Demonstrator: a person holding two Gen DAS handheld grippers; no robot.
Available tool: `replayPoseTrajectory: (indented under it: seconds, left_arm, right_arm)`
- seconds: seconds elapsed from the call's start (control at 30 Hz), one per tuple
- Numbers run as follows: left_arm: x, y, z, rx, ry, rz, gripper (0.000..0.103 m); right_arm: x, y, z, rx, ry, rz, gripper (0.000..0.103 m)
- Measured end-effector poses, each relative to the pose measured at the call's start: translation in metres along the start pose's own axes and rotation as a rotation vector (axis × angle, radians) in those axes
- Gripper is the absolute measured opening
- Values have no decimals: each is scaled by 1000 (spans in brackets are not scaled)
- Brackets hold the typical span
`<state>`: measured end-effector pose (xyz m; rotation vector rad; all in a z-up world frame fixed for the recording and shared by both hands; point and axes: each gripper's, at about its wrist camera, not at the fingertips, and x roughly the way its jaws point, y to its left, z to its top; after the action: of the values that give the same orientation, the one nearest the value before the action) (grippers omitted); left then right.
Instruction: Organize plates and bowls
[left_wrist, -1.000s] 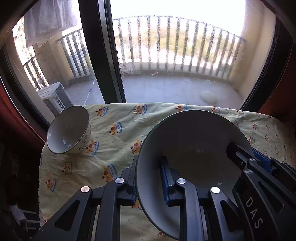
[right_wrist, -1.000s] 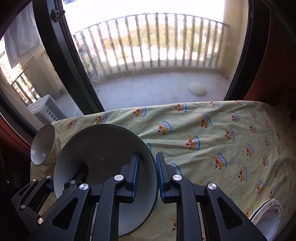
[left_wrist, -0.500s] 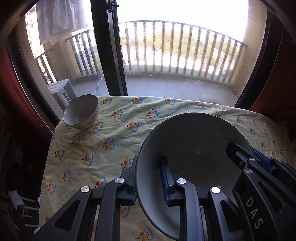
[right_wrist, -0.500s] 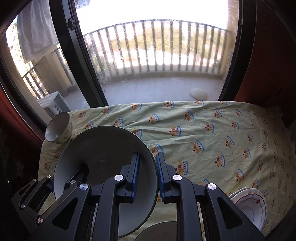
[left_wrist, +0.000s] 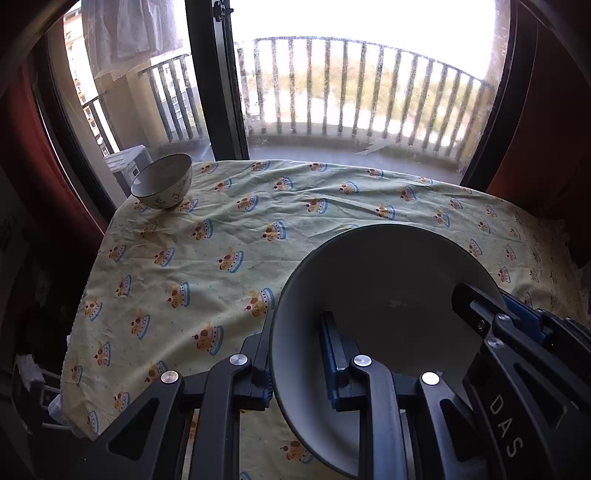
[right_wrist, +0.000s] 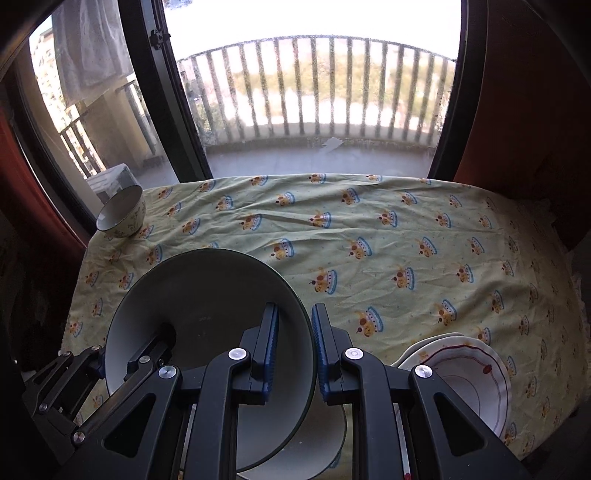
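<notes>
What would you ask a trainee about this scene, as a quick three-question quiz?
1. True or false: the left claw and the right claw both clamp the rim of the big grey bowl.
2. Where does the small bowl stand? A: at the far left corner of the tablecloth. B: inside the grey bowl. C: on the balcony floor.
3. Fill in: the red-trimmed plate lies beside the ___ claw.
Key: 1 true; 2 A; 3 right.

Both wrist views windowward, sharing tablecloth (left_wrist: 229, 236) close below
</notes>
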<state>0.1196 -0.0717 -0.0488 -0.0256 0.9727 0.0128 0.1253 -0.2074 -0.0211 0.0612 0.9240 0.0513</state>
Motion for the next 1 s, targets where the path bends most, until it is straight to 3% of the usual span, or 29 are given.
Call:
replayPoseTrajectory:
  seconds: [0.43, 0.73, 1.0]
  left_arm:
    - [16, -13, -53, -8, 93, 10, 20]
    - [32, -9, -64, -17, 134, 16, 20]
    - [45, -10, -62, -32, 161, -8, 20]
  right_arm:
    - [15, -21, -56, -8, 103, 6, 22]
    - [34, -17, -68, -23, 151, 10, 22]
    - [44, -18, -64, -30, 137, -19, 22]
